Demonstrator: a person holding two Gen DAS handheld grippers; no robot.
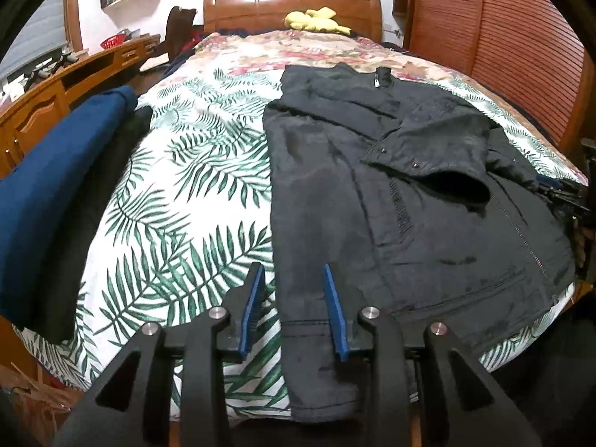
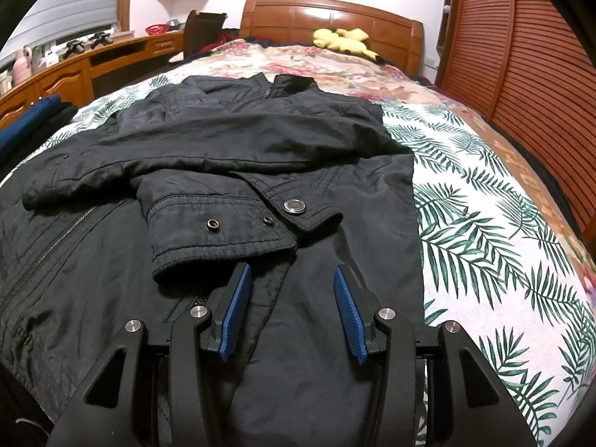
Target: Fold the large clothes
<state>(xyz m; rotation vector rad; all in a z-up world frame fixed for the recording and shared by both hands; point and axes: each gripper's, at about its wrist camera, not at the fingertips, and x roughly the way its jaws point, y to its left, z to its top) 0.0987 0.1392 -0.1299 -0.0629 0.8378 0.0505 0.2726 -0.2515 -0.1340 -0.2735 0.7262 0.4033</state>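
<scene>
A black jacket (image 2: pixel 231 141) lies flat on the bed's leaf-print cover (image 1: pixel 193 171), both sleeves folded across its front. The left tongs (image 1: pixel 294 283) hang released over the jacket's hem edge at 6 o'clock, nothing between the pads. The right tongs (image 2: pixel 292 279) stand parted too, gripping nothing, with a sleeve cuff (image 2: pixel 219 231) just beyond them at 11 o'clock.

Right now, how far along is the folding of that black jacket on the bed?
Partway. Done: both sleeves of the black jacket are folded across its front, one cuff on top. In hand: nothing; the left gripper and right gripper are open at the hem. Left: folding the body up.
</scene>
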